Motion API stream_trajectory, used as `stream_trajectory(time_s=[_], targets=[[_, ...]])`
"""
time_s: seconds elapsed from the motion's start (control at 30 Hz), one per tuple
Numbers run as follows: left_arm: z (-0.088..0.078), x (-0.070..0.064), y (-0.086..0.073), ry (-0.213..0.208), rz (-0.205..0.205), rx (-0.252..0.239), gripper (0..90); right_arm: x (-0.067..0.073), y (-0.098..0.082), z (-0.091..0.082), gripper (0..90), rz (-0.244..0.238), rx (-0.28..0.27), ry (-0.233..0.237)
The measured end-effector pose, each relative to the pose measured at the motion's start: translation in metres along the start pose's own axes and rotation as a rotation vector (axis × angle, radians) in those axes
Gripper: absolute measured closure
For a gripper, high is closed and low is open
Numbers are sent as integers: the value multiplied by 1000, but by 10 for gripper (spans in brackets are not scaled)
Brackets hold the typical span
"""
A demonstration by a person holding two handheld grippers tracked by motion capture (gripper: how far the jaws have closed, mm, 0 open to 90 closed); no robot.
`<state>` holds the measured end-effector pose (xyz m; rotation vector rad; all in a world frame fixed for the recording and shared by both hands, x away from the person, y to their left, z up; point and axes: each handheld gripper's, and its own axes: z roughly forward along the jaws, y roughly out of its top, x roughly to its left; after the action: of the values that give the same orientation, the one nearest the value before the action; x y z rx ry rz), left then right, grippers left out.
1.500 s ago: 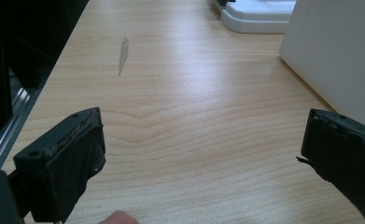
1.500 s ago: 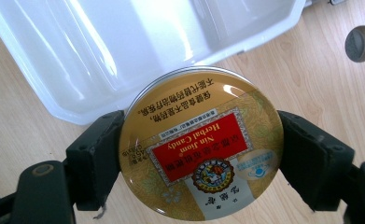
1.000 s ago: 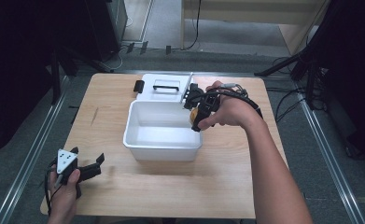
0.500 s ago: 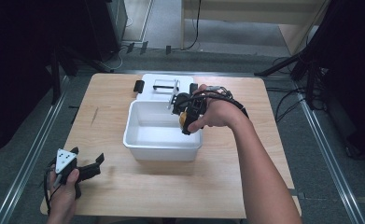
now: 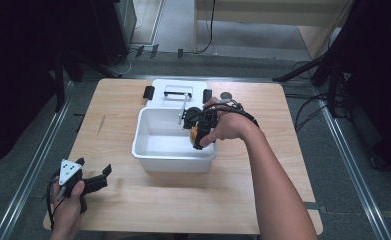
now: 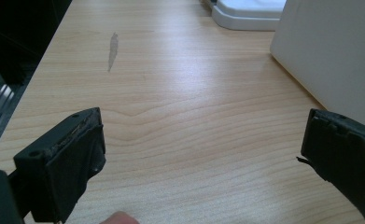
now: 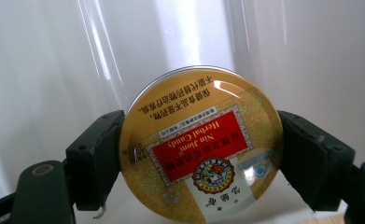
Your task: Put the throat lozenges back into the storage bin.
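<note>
One round candy tin (image 7: 201, 142) pinched edge-to-edge by right gripper (image 5: 199, 131), held over white bin (image 5: 153, 155) interior, near its right wall; bin floor lies straight below tin. Left gripper (image 5: 85, 177) spread, holding nothing, resting on table (image 5: 263, 200) well apart from bin.

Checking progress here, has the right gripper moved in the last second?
Yes. The right gripper, shut on the tin, has shifted left from the bin's right rim to over its inside.
</note>
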<state>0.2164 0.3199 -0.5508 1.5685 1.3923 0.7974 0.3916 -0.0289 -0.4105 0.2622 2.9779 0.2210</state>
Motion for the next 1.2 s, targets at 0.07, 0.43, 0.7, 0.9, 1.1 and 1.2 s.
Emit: stream_trajectory(time_s=[0.07,0.43,0.7,0.9,1.1,1.2], targets=[[0,0,0,1,2,2,2,1,0,1,206,3,2,2],[0,0,0,0,2,4,2,3,2,23,206,-9,55,1],[0,0,0,-2,2,4,2,5,7,35,204,-28,104,-18],[0,0,0,-3,2,3,2,4,9,40,202,-16,126,-17],[0,0,0,-8,0,9,2,4,9,42,173,-22,125,-10],[0,-1,0,-8,2,10,2,5,8,41,162,-20,123,-15]])
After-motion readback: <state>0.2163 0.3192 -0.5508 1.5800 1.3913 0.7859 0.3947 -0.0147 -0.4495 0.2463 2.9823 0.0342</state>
